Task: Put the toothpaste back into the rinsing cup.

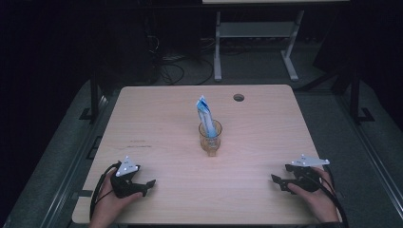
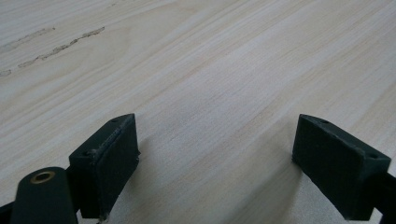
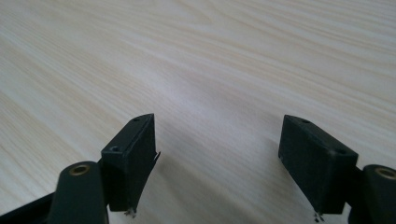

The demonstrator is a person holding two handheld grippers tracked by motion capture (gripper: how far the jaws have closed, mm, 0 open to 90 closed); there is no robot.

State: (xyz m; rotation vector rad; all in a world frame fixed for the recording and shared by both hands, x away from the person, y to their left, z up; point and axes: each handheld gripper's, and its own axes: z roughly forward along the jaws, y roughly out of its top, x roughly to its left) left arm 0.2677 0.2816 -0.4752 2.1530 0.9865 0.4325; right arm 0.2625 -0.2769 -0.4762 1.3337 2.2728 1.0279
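High view: wood tabletop [image 1: 161, 142] w/ rounded corners takes most of the frame, dark floor all round, a white desk frame [image 1: 256, 38] well behind the far edge. Cable hole [image 1: 238, 98] sits near the far edge, right of centre. Glass cup [image 1: 210, 137] stands upright abt mid-tabletop, a blue-white packet [image 1: 204, 111] sticking up out of it, tilted slightly left; bare wood on every side of it. Left gripper [image 1: 148, 185] rests near the front-left edge, right gripper [image 1: 278, 181] near the front-right edge, both well apart from the cup, each in a hand. Left gripper view: jaws wide, nothing btwn, plain wood ahead. Right gripper view: jaws wide too, nothing btwn, just above the wood.
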